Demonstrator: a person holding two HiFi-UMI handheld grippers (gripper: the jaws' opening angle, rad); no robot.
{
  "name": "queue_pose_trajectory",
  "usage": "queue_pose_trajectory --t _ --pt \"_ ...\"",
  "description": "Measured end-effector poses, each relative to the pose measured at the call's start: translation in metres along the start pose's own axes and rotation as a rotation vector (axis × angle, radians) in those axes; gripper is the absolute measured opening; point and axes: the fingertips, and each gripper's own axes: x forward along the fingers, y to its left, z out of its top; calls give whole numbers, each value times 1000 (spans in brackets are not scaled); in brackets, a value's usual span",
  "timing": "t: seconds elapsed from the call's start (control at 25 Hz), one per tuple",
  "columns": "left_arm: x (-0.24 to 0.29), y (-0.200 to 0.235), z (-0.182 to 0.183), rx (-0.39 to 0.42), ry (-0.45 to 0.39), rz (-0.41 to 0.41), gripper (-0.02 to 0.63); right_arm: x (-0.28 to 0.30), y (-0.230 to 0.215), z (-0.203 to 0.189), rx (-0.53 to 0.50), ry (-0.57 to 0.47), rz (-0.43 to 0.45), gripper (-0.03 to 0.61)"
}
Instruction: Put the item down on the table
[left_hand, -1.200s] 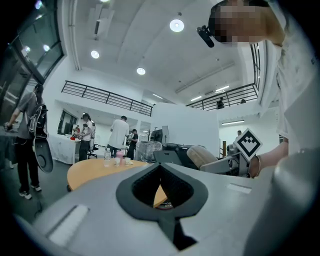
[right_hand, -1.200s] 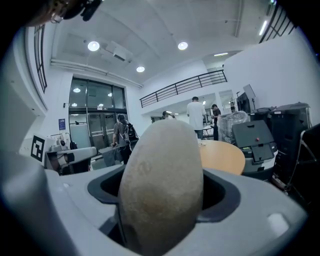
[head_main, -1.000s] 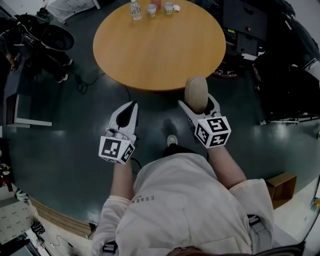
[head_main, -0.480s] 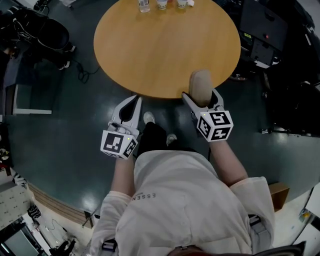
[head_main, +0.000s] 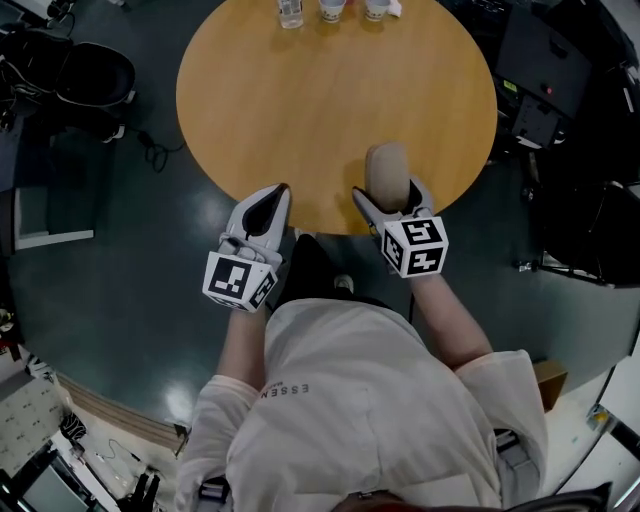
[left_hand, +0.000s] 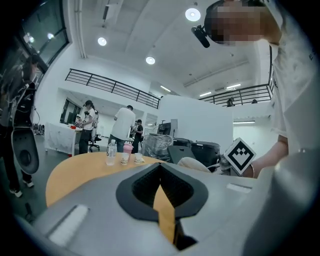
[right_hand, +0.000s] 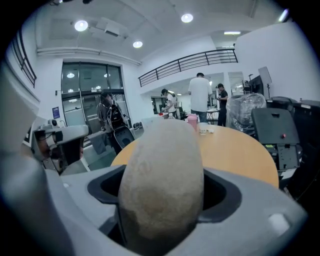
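Observation:
A beige, egg-shaped item (head_main: 388, 170) stands up between the jaws of my right gripper (head_main: 389, 192), which is shut on it. It hangs over the near edge of the round wooden table (head_main: 320, 100). In the right gripper view the item (right_hand: 162, 185) fills the middle, with the tabletop (right_hand: 235, 150) behind it. My left gripper (head_main: 271, 199) is shut and holds nothing, its tip just over the table's near edge. In the left gripper view the closed jaws leave only a thin sliver of tabletop (left_hand: 75, 172) showing between them.
A water bottle (head_main: 290, 12) and two cups (head_main: 331, 10) stand at the table's far edge. Dark equipment cases (head_main: 545, 70) sit to the right, black bags (head_main: 90, 75) and floor cables (head_main: 150, 155) to the left. People (right_hand: 200, 97) stand beyond the table.
The person has walked up to the table. Both grippers have gone from over the floor to over the table's near edge, the right one still holding the item.

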Motion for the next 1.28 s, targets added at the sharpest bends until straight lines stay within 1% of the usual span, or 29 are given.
queue_pose_trajectory --t 0.2,0.32,0.44,0.6,0.72,0.84,1.0,1.12,1.2,1.28 --pt "33 33 -10 -4 35 -48 17 63 -4 -7 -15 102 10 405" --pt "46 51 -19 6 77 -68 17 100 -3 -18 -66 155 15 405" --pt "54 68 -30 -6 101 -75 17 131 -5 -34 -115 216 15 405" --pt "62 86 -47 -20 141 -82 17 158 -10 -58 -92 316 19 405" --pt "64 100 -56 -31 179 -68 17 172 -13 -74 -61 378 20 405" --pt "66 105 -60 -35 179 -73 17 180 -16 -83 -50 423 12 407" --pt "72 107 -66 -40 198 -63 17 182 -16 -83 -72 428 4 407" --pt "75 105 -69 -35 203 -73 17 180 -11 -81 -59 415 15 410" --pt "79 102 -64 -25 188 -85 17 177 -13 -73 -49 382 11 419" --pt "83 100 -59 -14 174 -85 17 171 -17 -56 -38 326 3 420"
